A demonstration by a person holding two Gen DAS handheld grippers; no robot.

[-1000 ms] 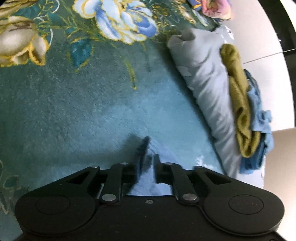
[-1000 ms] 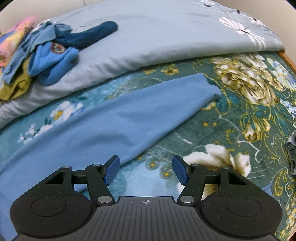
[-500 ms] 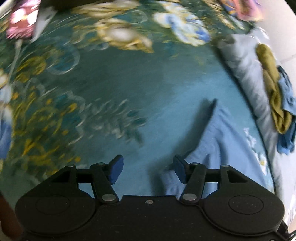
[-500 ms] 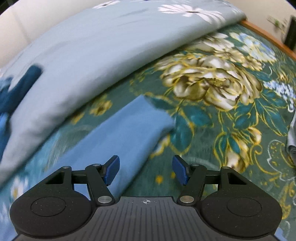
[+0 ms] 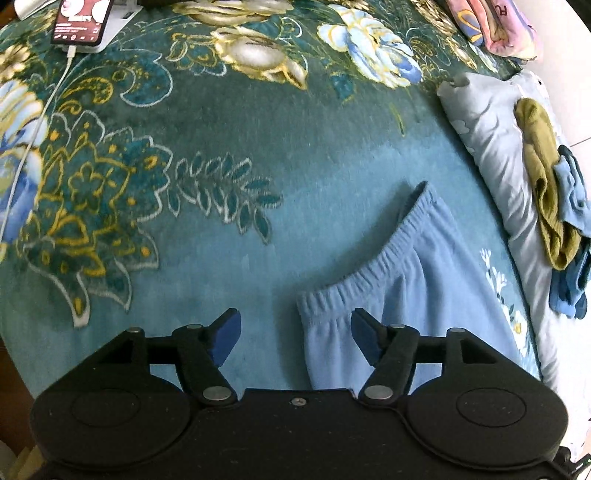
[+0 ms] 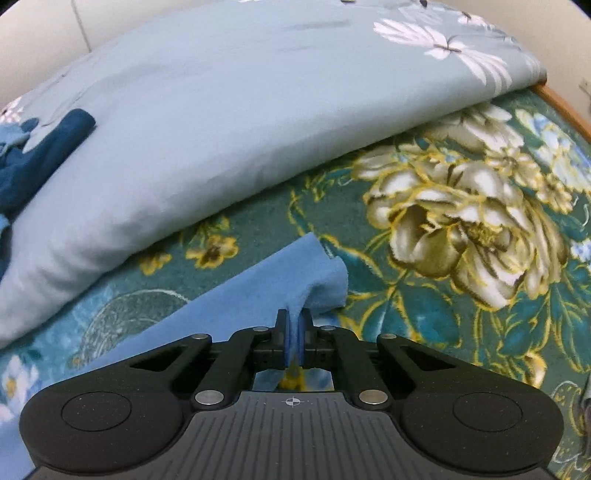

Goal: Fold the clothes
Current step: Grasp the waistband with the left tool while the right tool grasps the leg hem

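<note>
My right gripper (image 6: 294, 334) pinches the blue trousers (image 6: 258, 295); my left gripper (image 5: 295, 334) is opening above their waistband, clamping nothing. Grey duvet (image 6: 221, 129) at twelve, phone (image 5: 82, 22) at eleven, its screen unreadable.

Garment: light blue trousers (image 5: 424, 295) of soft fleecy cloth, lying flat and stretched out on the bed.
Waist: gathered elastic band (image 5: 373, 269), running at a slant, its far corner slightly raised and open.
Leg end: hem (image 6: 314, 280) bunched and lifted into a small peak, its folded edge drooping to the right.
Place: just beside the rolled quilt, apart from the pile of other clothes.
</note>
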